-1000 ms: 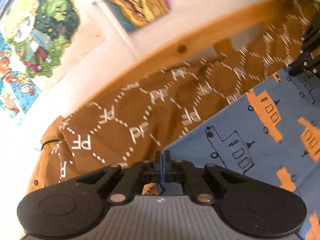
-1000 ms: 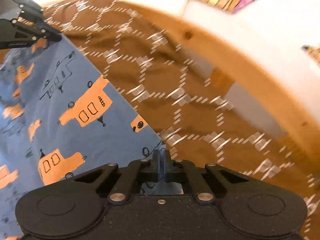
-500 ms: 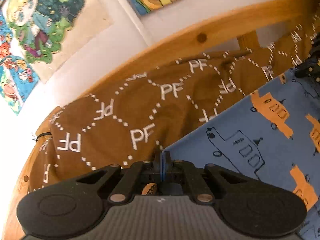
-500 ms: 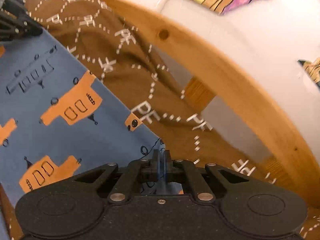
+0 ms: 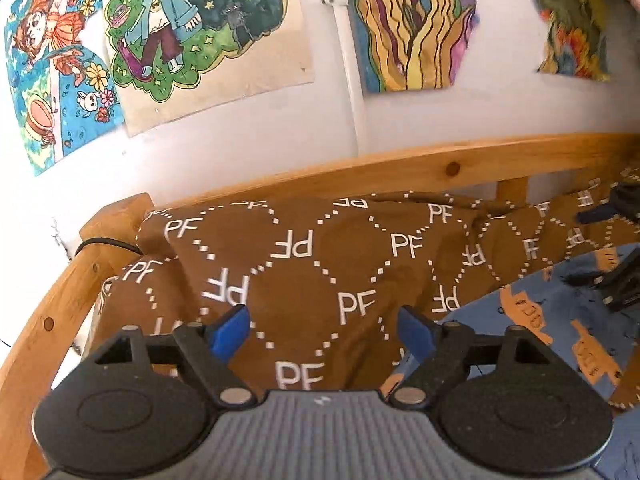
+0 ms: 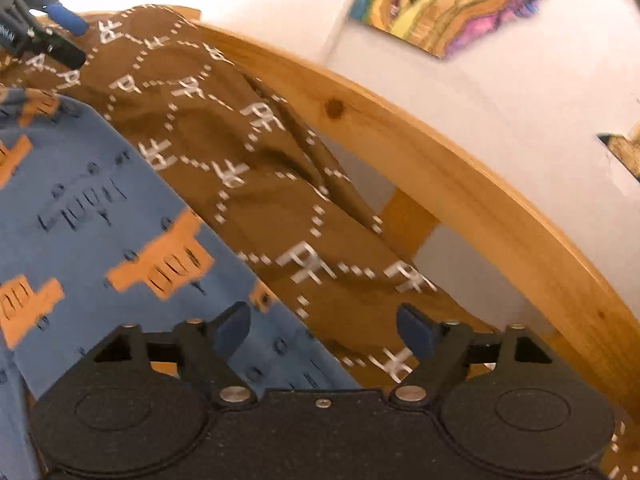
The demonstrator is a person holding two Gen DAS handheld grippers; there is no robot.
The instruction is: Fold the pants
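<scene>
Pants point(image 5: 560, 320) in blue with orange prints lie on the brown PF-lettered bedspread point(image 5: 320, 264) near the wooden bed rail point(image 5: 400, 168). Left gripper point(image 5: 324, 326) and right gripper point(image 6: 324, 328) both gape wide, empty. Best to smooth the cloth, then pinch the edge corners evenly.

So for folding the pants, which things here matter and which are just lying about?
Part of the job:
- blue pants with the orange print
- left gripper, open
- right gripper, open

Just there:
- brown PF blanket under the pants
- wooden bed rail
- wall drawings
</scene>
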